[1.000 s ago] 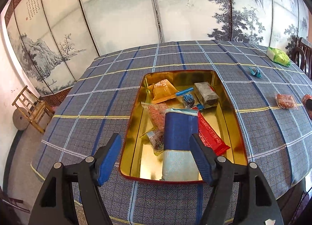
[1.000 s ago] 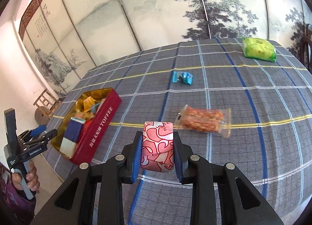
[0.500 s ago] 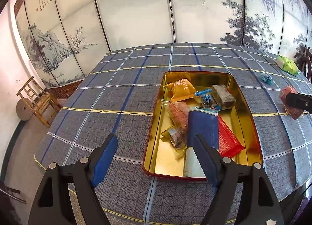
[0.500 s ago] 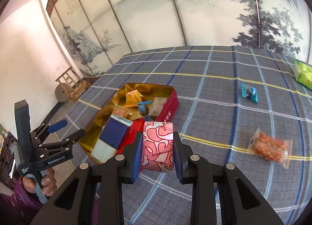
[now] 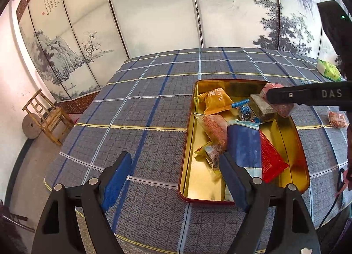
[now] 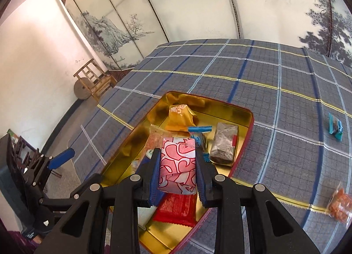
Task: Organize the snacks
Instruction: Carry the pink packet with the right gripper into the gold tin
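Gold-lined inside and red outside, the tin [image 6: 246, 135] sits on the plaid-clothed surface [image 5: 140, 108] and holds several snacks: an orange packet [image 6: 180, 116], a dark brown bar in clear wrap [image 6: 224, 146], a blue-and-white packet [image 5: 244, 143], a red packet [image 6: 176, 207] and a clear bag of reddish pieces [image 5: 214, 128].

Right gripper [image 6: 177, 165]: jaws closed on the pink patterned packet [image 6: 178, 161], which stands upright between the blue pads. The packet is held above the tin's interior, over the red packet. In the left wrist view the same packet appears above the tin's far right corner, partly hidden by the gripper's black arm.

Left gripper [image 5: 173, 181]: jaws opening, with nothing between them. The right pad overlaps the near edge of the tin in this view; the left pad is over bare cloth.

Outside the tin, on the surface: a teal wrapper [image 6: 335, 126], an orange snack bag [image 6: 340, 205] near the right edge, and a green packet [image 5: 329, 70] at the far right.
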Tool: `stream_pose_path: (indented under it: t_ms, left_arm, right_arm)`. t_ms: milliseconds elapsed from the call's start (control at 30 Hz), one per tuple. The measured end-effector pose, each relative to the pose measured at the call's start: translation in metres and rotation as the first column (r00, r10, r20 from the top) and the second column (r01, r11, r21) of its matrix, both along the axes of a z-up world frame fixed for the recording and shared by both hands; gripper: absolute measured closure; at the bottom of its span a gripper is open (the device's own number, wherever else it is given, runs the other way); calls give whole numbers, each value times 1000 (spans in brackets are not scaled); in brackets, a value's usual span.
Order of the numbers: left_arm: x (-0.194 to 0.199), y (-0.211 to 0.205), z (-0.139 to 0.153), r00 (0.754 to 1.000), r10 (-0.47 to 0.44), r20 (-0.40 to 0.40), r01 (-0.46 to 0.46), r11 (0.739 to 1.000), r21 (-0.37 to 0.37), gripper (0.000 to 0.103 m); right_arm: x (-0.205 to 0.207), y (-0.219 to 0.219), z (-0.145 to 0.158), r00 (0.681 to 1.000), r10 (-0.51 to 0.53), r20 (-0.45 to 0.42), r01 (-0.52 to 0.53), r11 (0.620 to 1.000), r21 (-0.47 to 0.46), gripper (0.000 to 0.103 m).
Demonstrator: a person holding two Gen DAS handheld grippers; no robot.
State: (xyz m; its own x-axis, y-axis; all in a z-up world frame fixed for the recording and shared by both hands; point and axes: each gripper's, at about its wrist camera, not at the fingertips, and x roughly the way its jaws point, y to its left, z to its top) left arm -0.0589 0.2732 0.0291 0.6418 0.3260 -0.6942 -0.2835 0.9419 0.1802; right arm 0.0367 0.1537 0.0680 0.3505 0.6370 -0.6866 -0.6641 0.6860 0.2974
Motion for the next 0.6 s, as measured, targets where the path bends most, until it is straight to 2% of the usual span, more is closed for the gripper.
stream_pose_path:
  t_ms: [267, 600]
  left_arm:
    - [4, 7, -3, 1000, -6, -6, 6, 1000, -3, 24]
    - [6, 17, -11, 1000, -11, -15, 11, 1000, -9, 24]
  right_arm:
    - [23, 35, -8, 1000, 5, -14, -6, 999, -42, 73]
    - [48, 56, -19, 999, -14, -44, 11, 998, -69, 73]
